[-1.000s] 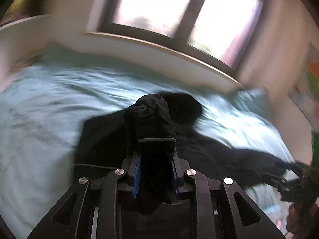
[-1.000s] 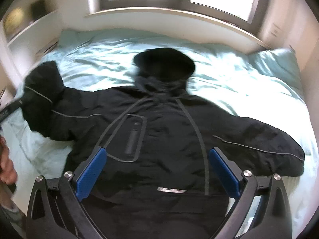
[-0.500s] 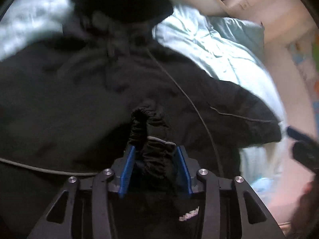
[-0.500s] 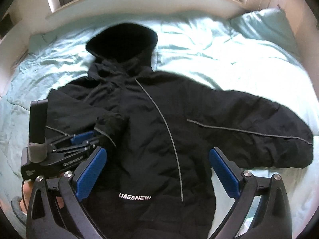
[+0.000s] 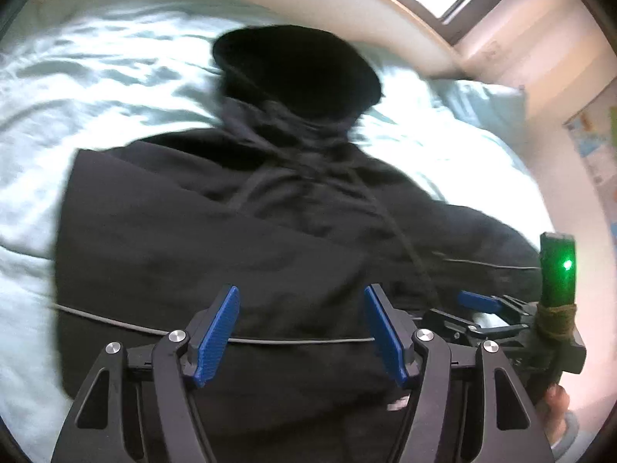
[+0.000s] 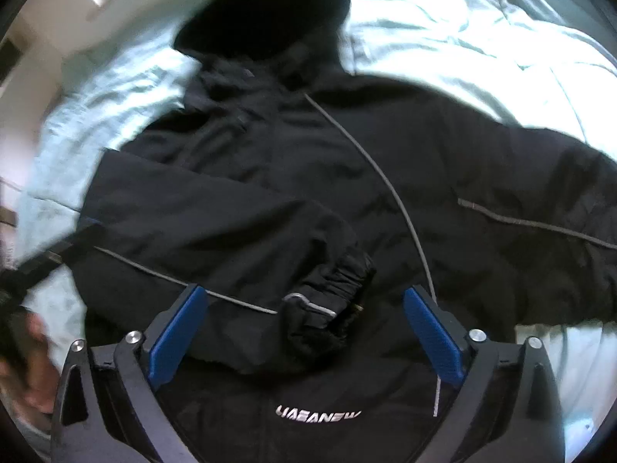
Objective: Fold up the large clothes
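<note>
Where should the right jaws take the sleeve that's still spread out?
Probably at the far cuff end of the spread sleeve, coming from the bed's right side. It lies flat, straight out from the jacket, so its end lifts and folds across like the other sleeve.

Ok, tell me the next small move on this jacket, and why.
Probably bring the right gripper to the right sleeve and grasp its cuff end. The left sleeve already lies folded across the jacket, the other is spread out on the bed, and both grippers are open.
</note>
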`<action>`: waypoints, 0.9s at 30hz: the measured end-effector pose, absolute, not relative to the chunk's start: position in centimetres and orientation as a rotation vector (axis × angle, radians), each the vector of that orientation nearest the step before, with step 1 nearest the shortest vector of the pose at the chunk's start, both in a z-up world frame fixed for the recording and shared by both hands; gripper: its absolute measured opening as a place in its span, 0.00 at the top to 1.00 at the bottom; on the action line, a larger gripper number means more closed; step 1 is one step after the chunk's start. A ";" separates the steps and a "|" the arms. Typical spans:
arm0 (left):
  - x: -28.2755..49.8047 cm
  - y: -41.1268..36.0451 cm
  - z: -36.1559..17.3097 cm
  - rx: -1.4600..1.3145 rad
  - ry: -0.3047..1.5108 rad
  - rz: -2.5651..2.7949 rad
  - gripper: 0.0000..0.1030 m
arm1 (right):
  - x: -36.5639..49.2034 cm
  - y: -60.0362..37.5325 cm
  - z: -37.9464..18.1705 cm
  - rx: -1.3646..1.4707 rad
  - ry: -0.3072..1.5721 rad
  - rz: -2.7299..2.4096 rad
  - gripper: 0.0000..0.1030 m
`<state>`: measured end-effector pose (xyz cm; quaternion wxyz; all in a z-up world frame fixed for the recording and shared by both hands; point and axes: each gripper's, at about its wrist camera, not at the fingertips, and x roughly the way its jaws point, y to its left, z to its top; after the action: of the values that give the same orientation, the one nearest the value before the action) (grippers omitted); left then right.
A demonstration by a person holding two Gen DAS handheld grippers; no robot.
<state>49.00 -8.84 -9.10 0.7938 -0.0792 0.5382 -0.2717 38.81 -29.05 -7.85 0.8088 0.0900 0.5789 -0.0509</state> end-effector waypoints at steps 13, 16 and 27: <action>49.7 -7.9 -9.7 -0.045 1.174 -0.454 0.34 | 39.0 -30.4 -12.9 0.310 1.301 -0.048 0.56; 49.4 -8.6 -9.1 -0.002 1.160 -0.468 0.34 | 37.9 -30.9 -9.6 0.293 1.203 -0.051 0.61; 49.6 -13.5 -9.6 0.067 1.117 -0.528 0.34 | 38.5 -38.7 -5.1 0.183 1.042 -0.296 0.66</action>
<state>49.61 -13.49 -9.63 0.8146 0.0316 0.5236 -0.2476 38.53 -38.66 -5.11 0.8528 0.0871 0.4953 -0.1407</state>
